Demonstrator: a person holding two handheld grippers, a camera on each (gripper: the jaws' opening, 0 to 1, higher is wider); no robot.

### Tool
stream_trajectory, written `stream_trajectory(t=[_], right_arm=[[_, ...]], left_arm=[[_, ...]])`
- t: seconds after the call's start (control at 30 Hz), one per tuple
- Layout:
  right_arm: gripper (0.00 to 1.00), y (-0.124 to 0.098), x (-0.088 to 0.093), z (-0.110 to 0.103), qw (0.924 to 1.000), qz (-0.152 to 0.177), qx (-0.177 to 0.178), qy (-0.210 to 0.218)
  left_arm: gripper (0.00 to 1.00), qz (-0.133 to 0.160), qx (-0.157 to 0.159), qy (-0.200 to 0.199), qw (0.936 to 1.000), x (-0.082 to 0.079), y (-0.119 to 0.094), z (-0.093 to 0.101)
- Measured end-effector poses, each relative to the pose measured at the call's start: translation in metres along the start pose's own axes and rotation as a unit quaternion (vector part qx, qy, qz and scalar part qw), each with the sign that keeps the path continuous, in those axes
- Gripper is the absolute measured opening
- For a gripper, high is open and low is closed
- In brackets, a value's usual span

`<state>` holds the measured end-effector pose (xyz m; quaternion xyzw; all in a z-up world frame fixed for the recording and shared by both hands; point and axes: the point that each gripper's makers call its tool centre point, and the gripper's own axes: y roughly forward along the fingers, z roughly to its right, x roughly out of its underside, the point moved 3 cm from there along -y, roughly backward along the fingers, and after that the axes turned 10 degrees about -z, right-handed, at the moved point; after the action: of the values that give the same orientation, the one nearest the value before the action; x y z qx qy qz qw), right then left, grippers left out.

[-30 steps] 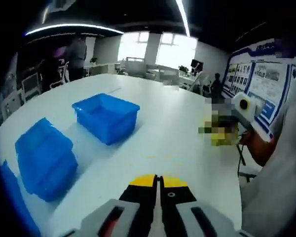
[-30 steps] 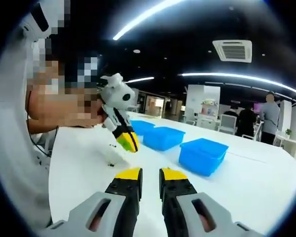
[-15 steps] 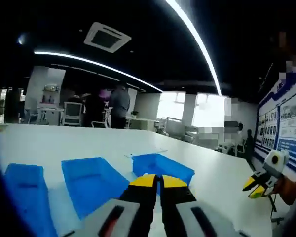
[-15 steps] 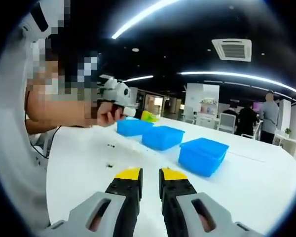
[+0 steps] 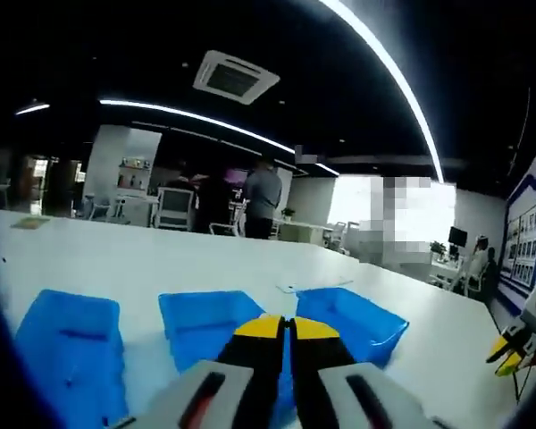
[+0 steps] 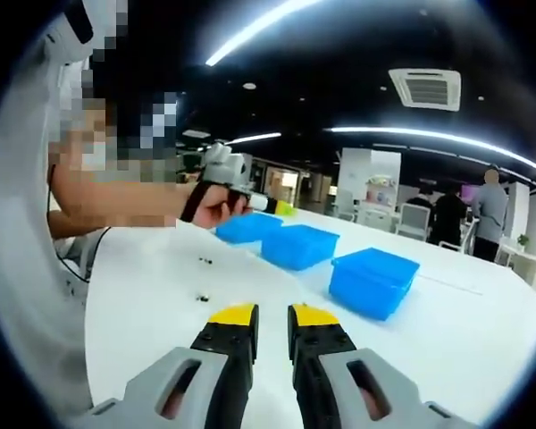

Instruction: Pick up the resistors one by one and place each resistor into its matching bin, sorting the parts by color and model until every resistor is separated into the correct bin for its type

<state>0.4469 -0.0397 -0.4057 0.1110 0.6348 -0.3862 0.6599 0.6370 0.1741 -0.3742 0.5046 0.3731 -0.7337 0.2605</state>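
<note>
Resistors (image 6: 201, 296) — small dark specks, too small to tell colour or model — lie loose on the white table (image 6: 482, 340), on the person's side of the row of three blue bins, with another speck or two (image 6: 204, 261) a little nearer that row. In the right gripper view the row runs away from the camera: the nearest bin (image 6: 372, 281), the middle bin (image 6: 299, 246), and the far bin (image 6: 247, 227).

The left gripper (image 5: 286, 327) hangs over the row, its yellow tips pressed together; whether a resistor is pinched between them cannot be told — nothing shows at the tips. In its own view it sits above the gap between the middle bin (image 5: 205, 322) and the bin to the right of it (image 5: 353, 317), with the third bin (image 5: 67, 353) off to the other side. Seen from the right gripper view, the left gripper (image 6: 281, 208) is held in the person's hand (image 6: 216, 204) just above the far bin.

The right gripper (image 6: 270, 315) rests low over bare table, well short of the row, its jaws a narrow slot apart and empty.

If a part is being carried, the step calls for care in choosing the compartment: centre the tips over one bin's interior rather than over a shared wall, lower them inside the rim, then part the jaws. A light part dropped from height may bounce out or into the neighbouring bin.
</note>
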Motion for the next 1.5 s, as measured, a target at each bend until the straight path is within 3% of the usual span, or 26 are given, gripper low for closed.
stream_trajectory(t=[0.2,0.4,0.67,0.8,0.9,1.17,1.27,1.4,1.5], right_arm=[[0.16,0.0,0.001,0.0,1.0,-0.003,-0.001,-0.001],[0.16,0.002,0.0,-0.003,1.0,-0.005,-0.003,-0.005],[0.16,0.002,-0.002,-0.004,1.0,-0.005,-0.003,-0.007],[0.16,0.002,-0.003,-0.006,1.0,-0.003,-0.004,-0.008],[0.16,0.003,-0.003,-0.008,0.9999,-0.004,-0.004,-0.009],[0.16,0.002,-0.001,-0.009,0.9999,-0.006,-0.005,-0.008],[0.16,0.003,-0.001,-0.009,0.9999,-0.005,-0.005,-0.009],[0.16,0.004,-0.001,-0.01,0.9999,-0.004,-0.007,-0.009],[0.16,0.005,0.001,-0.011,0.9999,-0.005,-0.009,-0.009]], left_arm=[[0.06,-0.004,-0.026,0.019,0.9995,0.0,-0.002,-0.012],[0.26,-0.004,-0.042,0.008,0.9991,-0.001,-0.006,-0.021],[0.24,0.002,-0.029,0.011,0.9995,-0.006,-0.014,-0.018],[0.22,-0.001,-0.025,0.018,0.9995,-0.005,-0.022,0.002],[0.22,-0.004,-0.019,0.025,0.9995,-0.005,-0.03,0.006],[0.22,-0.01,-0.007,0.076,0.9971,-0.006,-0.053,0.001],[0.22,-0.032,0.005,0.11,0.9934,-0.002,-0.062,0.001],[0.21,-0.082,0.013,0.177,0.9808,0.009,-0.076,0.002],[0.21,-0.107,0.03,0.193,0.9748,0.016,-0.083,0.007]])
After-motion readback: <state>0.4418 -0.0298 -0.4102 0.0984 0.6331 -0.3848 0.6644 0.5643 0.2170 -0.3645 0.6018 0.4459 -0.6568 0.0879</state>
